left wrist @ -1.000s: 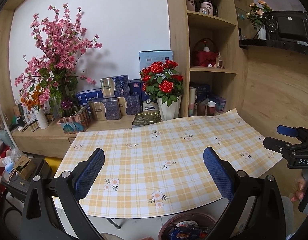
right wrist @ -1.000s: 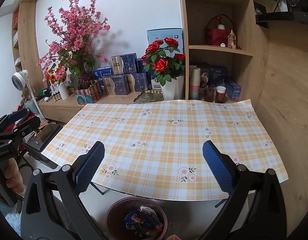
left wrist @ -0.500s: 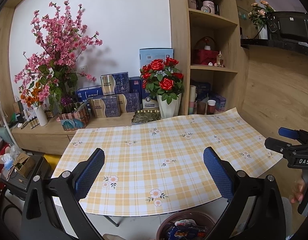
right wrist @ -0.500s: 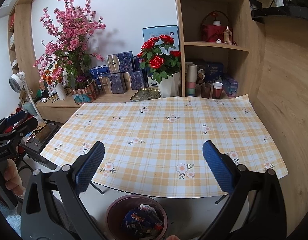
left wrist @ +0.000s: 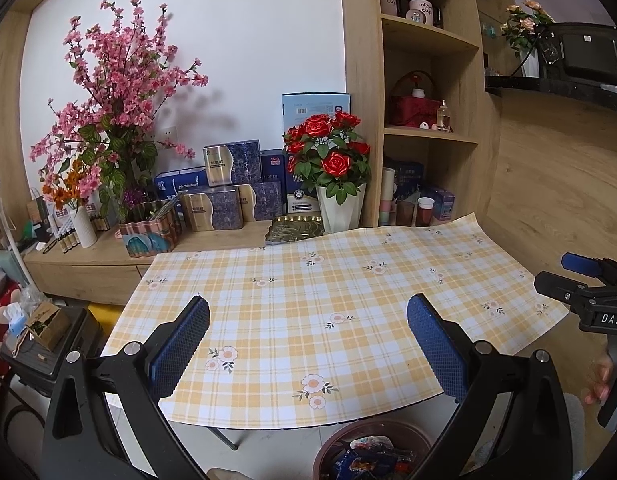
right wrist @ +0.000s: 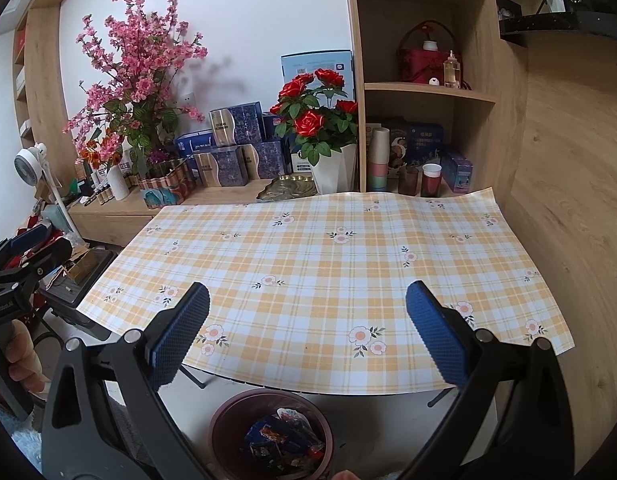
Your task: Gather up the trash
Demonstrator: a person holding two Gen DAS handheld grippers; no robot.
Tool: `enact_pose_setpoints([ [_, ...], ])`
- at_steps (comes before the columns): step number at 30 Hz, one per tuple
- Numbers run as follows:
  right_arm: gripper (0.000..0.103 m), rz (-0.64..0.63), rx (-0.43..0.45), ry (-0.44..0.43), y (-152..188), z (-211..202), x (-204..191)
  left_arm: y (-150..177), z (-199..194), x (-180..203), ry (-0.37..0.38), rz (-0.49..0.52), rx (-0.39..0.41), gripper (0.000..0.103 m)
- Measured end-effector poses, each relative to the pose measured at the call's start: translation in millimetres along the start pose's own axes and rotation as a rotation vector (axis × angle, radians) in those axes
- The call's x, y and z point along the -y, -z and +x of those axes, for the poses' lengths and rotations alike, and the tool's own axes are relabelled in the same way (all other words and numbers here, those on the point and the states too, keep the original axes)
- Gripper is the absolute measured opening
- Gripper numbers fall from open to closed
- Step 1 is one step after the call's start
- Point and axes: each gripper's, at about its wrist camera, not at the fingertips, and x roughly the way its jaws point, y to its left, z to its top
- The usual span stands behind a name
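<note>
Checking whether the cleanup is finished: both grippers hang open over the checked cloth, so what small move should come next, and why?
Probably none toward the table: lower and rest both. The left gripper and right gripper are open and empty, no loose trash shows on the checked cloth, and wrappers already lie in the brown bin below its near edge.

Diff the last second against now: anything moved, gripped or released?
Only slight camera drift: in both wrist views the tablecloth and shelves sit a little differently in the picture, so both hands shifted a bit. Nothing was gripped or released. The left gripper and right gripper stay open and empty, the tablecloth stays bare, and the wrappers still lie in the bin below the table edge.
</note>
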Motion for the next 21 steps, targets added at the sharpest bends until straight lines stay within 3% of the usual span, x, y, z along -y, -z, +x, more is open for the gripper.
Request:
enact_pose_setpoints([
  [21,0.097,-0.009,-0.007,-0.002,1.6,2.3,-3.6,6.9,-0.7,-4.2,-0.045,0.008,-0.002,0.097],
])
